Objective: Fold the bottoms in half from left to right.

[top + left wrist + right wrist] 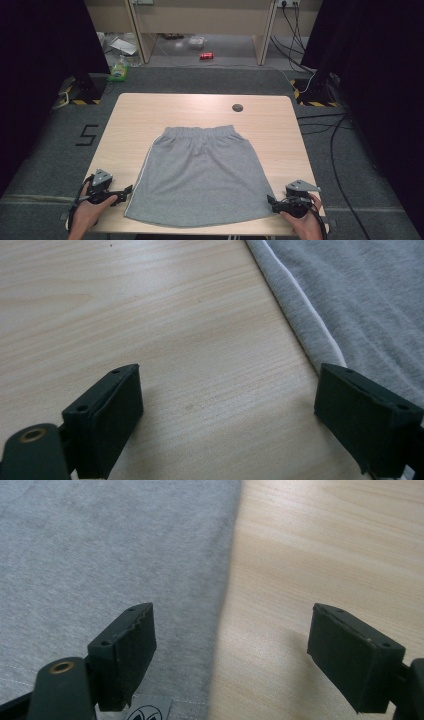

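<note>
Grey jersey skirt [200, 175] lies flat on our pale wooden worktop [135, 120]: soft, light, floppy. We judge its hem corners the best hold; left gripper [121, 193] and right gripper [274, 202] fingers gape wide, empty.

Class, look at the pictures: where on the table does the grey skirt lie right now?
In the high view, the grey skirt lies flat mid-table, hem at the near edge, between the open left gripper and right gripper.
</note>
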`<control>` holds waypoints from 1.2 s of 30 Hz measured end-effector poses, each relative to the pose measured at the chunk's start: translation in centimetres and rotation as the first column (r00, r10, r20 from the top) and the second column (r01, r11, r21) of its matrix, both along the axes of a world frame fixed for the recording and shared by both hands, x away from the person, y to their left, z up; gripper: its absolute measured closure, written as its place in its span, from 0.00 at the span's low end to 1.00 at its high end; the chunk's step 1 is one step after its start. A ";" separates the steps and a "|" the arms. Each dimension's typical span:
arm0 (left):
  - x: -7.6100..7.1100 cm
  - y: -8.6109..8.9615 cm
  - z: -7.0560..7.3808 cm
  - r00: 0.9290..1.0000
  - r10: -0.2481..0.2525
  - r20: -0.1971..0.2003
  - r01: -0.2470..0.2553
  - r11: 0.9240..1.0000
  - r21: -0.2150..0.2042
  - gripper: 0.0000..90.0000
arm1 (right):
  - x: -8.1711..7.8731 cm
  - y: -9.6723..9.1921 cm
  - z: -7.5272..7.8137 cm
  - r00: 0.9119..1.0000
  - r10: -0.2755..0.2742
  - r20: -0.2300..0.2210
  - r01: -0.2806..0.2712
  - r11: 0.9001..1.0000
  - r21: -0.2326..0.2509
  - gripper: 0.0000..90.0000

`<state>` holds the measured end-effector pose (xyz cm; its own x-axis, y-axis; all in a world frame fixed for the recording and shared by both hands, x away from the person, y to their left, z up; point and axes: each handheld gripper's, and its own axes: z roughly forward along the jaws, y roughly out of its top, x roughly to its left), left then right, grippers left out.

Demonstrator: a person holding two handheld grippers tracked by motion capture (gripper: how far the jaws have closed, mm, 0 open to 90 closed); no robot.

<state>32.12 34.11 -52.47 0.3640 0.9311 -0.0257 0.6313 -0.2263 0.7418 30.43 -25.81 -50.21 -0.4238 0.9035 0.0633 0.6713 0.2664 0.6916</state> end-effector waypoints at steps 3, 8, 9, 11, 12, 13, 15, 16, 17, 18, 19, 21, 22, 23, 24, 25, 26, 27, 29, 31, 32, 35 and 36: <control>0.0 0.0 0.0 1.000 0.001 -0.002 -0.001 1.000 0.001 0.12 | 0.0 0.0 0.0 1.000 0.000 0.002 0.000 1.000 -0.001 0.22; 0.1 0.0 0.1 1.000 0.004 -0.006 -0.004 1.000 -0.002 0.13 | 0.0 0.1 0.0 1.000 0.002 0.000 -0.002 1.000 0.005 0.22; 0.2 0.0 0.1 1.000 0.005 -0.007 -0.005 1.000 0.000 0.14 | 0.0 0.1 0.0 1.000 0.003 0.001 -0.003 1.000 0.003 0.22; 0.2 -0.1 0.2 1.000 0.002 -0.010 -0.002 1.000 -0.001 0.16 | 0.0 0.1 0.1 1.000 0.004 0.001 -0.004 1.000 0.003 0.22; 0.3 -0.1 0.2 1.000 0.005 -0.009 -0.005 1.000 -0.002 0.16 | 0.0 0.1 0.1 1.000 0.004 0.002 -0.004 1.000 0.004 0.22; 0.3 -0.1 0.2 1.000 0.005 -0.011 -0.005 1.000 -0.001 0.16 | 0.0 0.1 0.1 1.000 0.005 0.002 -0.005 1.000 0.004 0.22; 0.4 -0.2 0.4 1.000 0.007 -0.017 -0.007 1.000 -0.010 0.17 | 0.0 0.1 0.1 1.000 0.007 0.004 -0.007 1.000 0.005 0.22; 0.5 -0.2 0.6 1.000 0.008 -0.015 -0.008 1.000 -0.014 0.17 | 0.0 0.1 0.1 1.000 0.008 0.004 -0.008 1.000 0.005 0.22; 0.6 -0.2 0.8 1.000 0.013 -0.012 -0.013 1.000 -0.020 0.17 | 0.0 0.1 0.1 1.000 0.009 0.004 -0.009 1.000 0.004 0.22; 0.9 -0.2 1.1 1.000 0.016 -0.009 -0.016 0.999 -0.031 0.17 | 0.0 0.1 0.0 1.000 0.010 0.004 -0.010 1.000 0.003 0.22; 1.0 -0.3 1.3 1.000 0.017 -0.007 -0.017 0.999 -0.036 0.17 | 0.0 0.1 0.0 1.000 0.010 0.004 -0.010 1.000 0.003 0.22; 1.7 -0.5 1.9 1.000 0.008 0.000 -0.008 0.998 -0.055 0.17 | 0.0 0.1 0.0 1.000 0.010 0.004 -0.010 1.000 0.002 0.22; 1.9 -0.6 2.0 1.000 0.006 0.001 -0.006 0.998 -0.065 0.17 | 0.0 0.1 0.0 1.000 0.008 0.001 -0.008 1.000 0.006 0.22; 2.1 -0.7 2.1 1.000 0.004 -0.001 -0.004 0.997 -0.071 0.17 | 0.0 0.1 0.0 1.000 0.006 0.002 -0.006 1.000 0.008 0.22; 2.4 -0.8 2.2 1.000 0.001 -0.002 -0.002 0.997 -0.073 0.17 | 0.0 0.1 0.0 1.000 0.006 0.002 -0.006 1.000 0.008 0.22; 2.7 -0.9 2.3 1.000 0.002 -0.001 -0.002 0.997 -0.073 0.17 | 0.0 0.1 0.0 1.000 0.006 0.002 -0.006 1.000 0.009 0.22; 3.0 -1.0 2.4 1.000 0.000 0.000 0.000 0.997 -0.077 0.18 | 0.0 0.1 0.0 1.000 0.007 0.003 -0.007 1.000 0.008 0.22; 3.3 -1.1 2.5 1.000 0.000 0.001 0.000 0.997 -0.082 0.18 | 0.0 0.1 0.0 1.000 0.007 0.003 -0.007 1.000 0.008 0.22; 4.1 -1.4 3.0 1.000 -0.002 0.004 0.003 0.996 -0.090 0.18 | 0.1 0.1 0.0 1.000 0.005 0.005 -0.005 1.000 0.009 0.22; 5.0 -1.8 3.4 1.000 -0.010 0.006 0.010 0.995 -0.098 0.18 | 0.0 0.1 0.0 1.000 0.007 0.003 -0.007 1.000 0.008 0.22; 5.5 -2.0 3.5 1.000 -0.012 0.006 0.012 0.994 -0.104 0.18 | 0.0 0.1 0.1 1.000 0.007 0.005 -0.007 1.000 0.010 0.22; 7.1 -2.4 3.8 1.000 -0.016 0.003 0.016 0.992 -0.122 0.20 | 0.0 0.1 0.1 1.000 0.006 0.006 -0.006 1.000 0.013 0.23; 7.8 -2.7 3.8 1.000 -0.016 0.000 0.016 0.991 -0.132 0.20 | 0.0 0.1 0.1 1.000 0.003 0.004 -0.003 1.000 0.013 0.23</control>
